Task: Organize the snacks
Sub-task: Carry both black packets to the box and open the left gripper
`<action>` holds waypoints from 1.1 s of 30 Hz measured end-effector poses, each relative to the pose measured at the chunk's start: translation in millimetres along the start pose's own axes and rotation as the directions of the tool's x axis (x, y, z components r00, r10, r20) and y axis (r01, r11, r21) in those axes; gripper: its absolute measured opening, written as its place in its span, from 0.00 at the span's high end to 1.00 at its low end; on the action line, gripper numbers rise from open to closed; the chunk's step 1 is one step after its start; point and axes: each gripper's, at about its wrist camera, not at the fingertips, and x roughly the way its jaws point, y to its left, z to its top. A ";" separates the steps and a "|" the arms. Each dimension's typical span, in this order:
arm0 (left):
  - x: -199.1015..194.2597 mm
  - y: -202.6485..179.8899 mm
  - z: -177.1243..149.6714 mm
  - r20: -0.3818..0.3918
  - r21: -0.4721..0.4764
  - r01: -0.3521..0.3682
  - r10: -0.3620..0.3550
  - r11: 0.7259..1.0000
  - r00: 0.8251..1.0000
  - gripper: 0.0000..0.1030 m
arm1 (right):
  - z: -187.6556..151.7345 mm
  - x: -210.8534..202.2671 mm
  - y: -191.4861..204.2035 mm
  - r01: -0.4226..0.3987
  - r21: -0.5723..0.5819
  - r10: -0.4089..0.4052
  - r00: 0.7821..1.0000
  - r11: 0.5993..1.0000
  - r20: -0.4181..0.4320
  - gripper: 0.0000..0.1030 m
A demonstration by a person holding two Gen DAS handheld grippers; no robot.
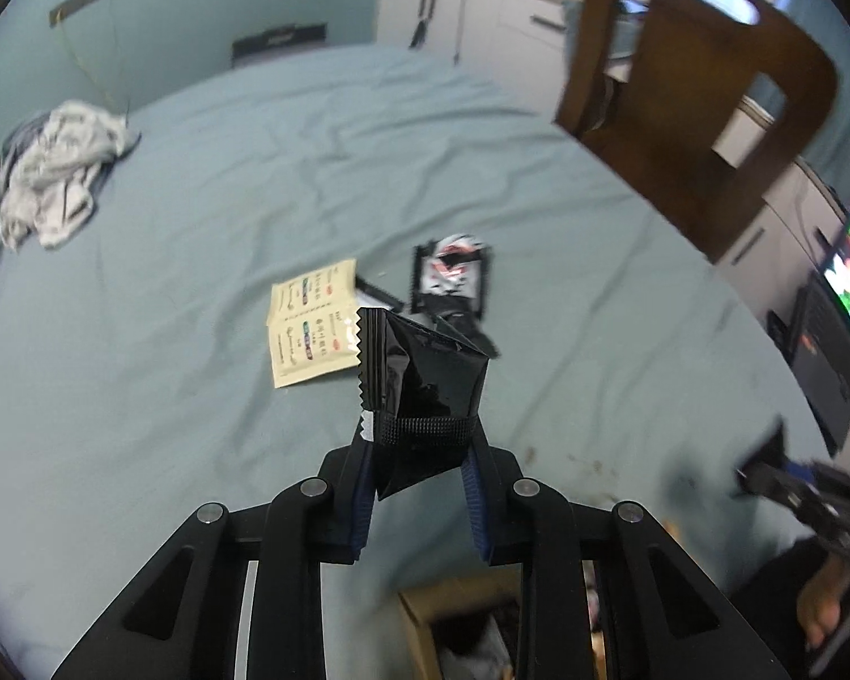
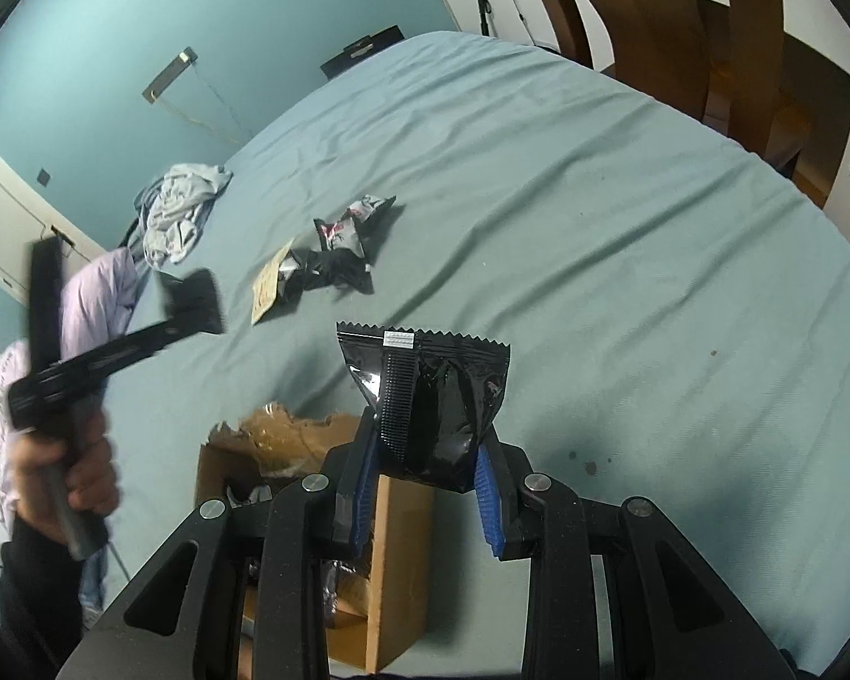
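Two glossy black snack packets with zigzag-cut ends are off the bed, one in each gripper. The left gripper (image 1: 419, 425) is clamped on one glossy black packet (image 1: 425, 379), its pads pressing the lower half. The right gripper (image 2: 433, 430) is clenched on the other glossy black packet (image 2: 425, 391), held above the near edge of the bed beside an open brown cardboard box (image 2: 311, 453) that stands against that edge. A small white barcode-like tab shows near the top seal of this packet; nothing on it can be read.

On the blue-green bed sheet (image 1: 198, 396), towards the middle, lie a cream paper sachet (image 1: 311, 328) printed with small coloured marks too blurred to read, and just beside it a black-and-white snack packet with red print (image 1: 453, 275), its lettering also unreadable. A crumpled grey-white cloth (image 1: 56, 187) sits at the far left edge of the bed. A person's hand (image 2: 68, 470) grips the left gripper's handle.
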 end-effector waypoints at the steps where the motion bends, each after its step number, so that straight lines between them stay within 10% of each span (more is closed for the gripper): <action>1: -10.2 -5.3 -5.8 0.010 0.016 0.001 -0.001 1.000 1.000 0.75 | 0.7 1.4 3.5 0.009 -0.016 -0.009 1.000 1.000 0.001 0.73; 33: 12.8 -105.1 -133.2 -0.317 0.332 -0.012 0.124 0.943 0.940 0.70 | -15.6 3.3 25.7 0.019 -0.160 -0.023 0.999 0.987 -0.025 0.73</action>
